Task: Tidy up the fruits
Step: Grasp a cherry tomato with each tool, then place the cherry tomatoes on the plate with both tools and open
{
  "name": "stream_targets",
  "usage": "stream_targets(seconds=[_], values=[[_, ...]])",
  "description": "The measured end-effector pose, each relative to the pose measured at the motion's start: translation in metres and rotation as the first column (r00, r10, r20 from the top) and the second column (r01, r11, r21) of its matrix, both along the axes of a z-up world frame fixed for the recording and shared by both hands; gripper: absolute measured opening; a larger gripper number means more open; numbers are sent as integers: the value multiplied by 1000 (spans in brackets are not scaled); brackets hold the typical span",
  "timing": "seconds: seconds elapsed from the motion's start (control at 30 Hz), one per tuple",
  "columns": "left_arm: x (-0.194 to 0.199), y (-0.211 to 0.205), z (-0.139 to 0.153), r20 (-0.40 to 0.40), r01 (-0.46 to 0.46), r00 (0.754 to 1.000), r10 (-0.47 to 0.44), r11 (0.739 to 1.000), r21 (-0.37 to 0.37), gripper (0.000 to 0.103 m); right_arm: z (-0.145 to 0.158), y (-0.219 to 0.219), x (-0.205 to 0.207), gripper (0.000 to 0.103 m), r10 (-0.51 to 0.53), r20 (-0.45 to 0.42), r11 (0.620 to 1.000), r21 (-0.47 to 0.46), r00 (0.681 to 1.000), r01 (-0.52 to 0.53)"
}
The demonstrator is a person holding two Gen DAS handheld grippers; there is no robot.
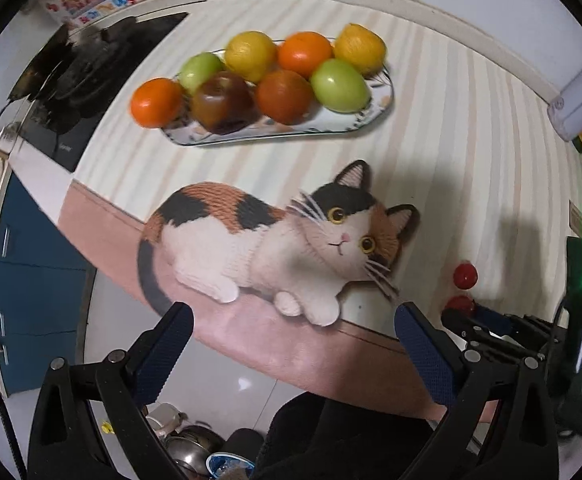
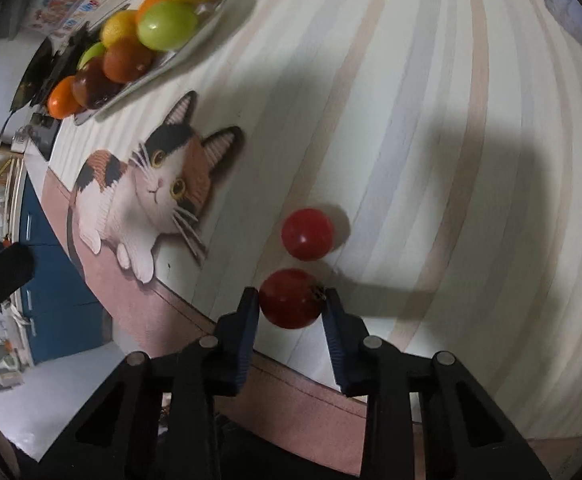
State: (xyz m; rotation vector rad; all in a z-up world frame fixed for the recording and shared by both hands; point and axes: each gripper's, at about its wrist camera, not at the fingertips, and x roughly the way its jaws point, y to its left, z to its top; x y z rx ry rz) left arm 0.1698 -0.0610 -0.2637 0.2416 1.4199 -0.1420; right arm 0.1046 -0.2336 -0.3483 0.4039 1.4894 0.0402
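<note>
Right gripper point(image 2: 291, 308): held low over the table edge; the jaws are seen on either side of the near red fruit point(image 2: 290, 298), both pads at or just touching its skin, so it is judged pinched, or nearly so.
Near red fruit: found on the table, directly ahead in the gap between the jaws; its stem end is turned toward the right pad. It is round, so no long axis has to be matched.
Far red fruit point(image 2: 308, 233): lying just beyond the near one, close beside it but apart; a nudge is judged possible if the lift is made forward.
Left gripper point(image 1: 293, 320): held off the table edge, jaws spread wide, nothing between them; the red fruits are well off to its right.
Nearer arm: the right, by far.
Cat picture point(image 1: 275, 236): printed on the cloth, between the grippers and the plate.
Plate point(image 1: 385, 104): far, ahead and to the left of the right gripper; piled with oranges, lemons, green fruit and a dark one, little bare room being left.
Coming move: a carry leftward and forward to the plate is judged likely.
</note>
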Motion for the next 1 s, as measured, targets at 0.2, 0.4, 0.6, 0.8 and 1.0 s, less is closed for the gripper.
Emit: stream_targets(seconds=[0.2,0.4,0.6,0.8,1.0], values=[[6,-42,-15,-52,94,994,-97,994,-58,103,25,-39,-16,35,-88,52,996,-18,995,89],[4,-106,-40,-83,253,962,-261,963,-92,101,30,-91,-32,35,-192,49,979,-59,980,195],[2,-143,-74,-170,310,928,-330,941,-134,65,36,-117,-47,35,-266,59,960,-73,962,270],[1,-156,-90,-199,326,915,-350,934,-146,29,39,-129,-45,35,-288,65,953,-76,956,292],[1,-161,-91,-179,331,917,-356,931,-155,24,41,-123,-32,35,-255,69,962,-79,965,260]])
